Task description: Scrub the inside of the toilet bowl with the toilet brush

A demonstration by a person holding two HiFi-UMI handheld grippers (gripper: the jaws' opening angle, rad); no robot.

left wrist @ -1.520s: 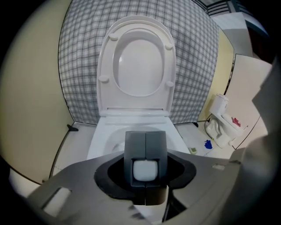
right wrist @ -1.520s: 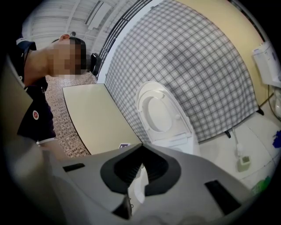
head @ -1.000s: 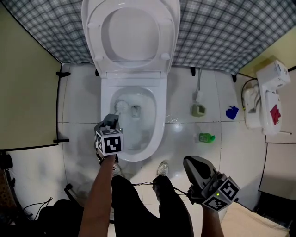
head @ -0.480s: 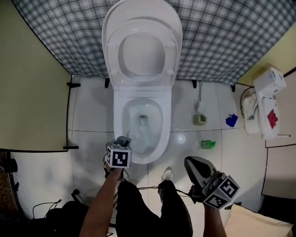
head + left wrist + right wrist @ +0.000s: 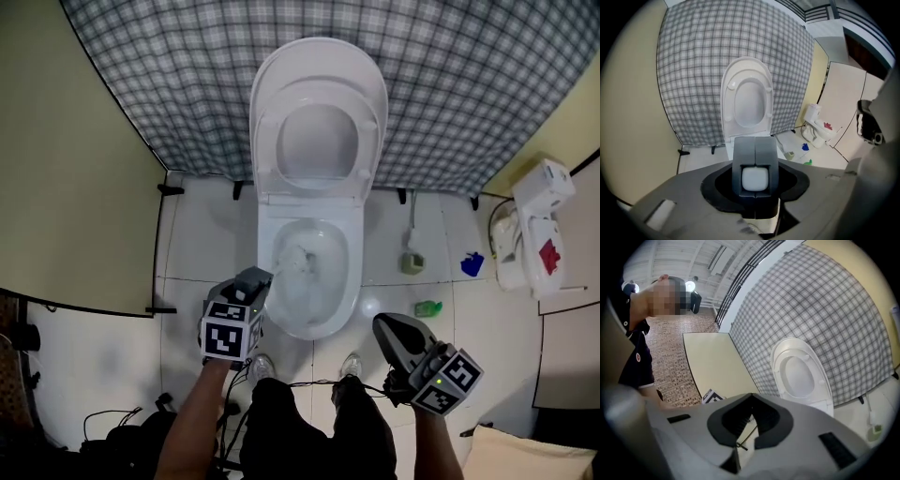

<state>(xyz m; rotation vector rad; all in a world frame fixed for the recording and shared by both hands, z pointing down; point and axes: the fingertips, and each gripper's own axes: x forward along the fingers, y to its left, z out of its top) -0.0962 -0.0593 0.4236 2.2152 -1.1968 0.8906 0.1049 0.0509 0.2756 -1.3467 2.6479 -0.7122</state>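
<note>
Glossy white toilet (image 5: 314, 208), seemingly ceramic, checked cloth backdrop (image 5: 169, 84), shiny tiled floor (image 5: 202, 244)

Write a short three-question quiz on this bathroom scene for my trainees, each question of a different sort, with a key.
1. True or false: the toilet lid is raised.
2. Multiple choice: what is the left gripper shut on? A) a green bottle B) the toilet brush handle C) a blue cloth
3. Short answer: what pattern covers the wall behind the toilet bowl?

Key: 1 true; 2 B; 3 a grey check.
</note>
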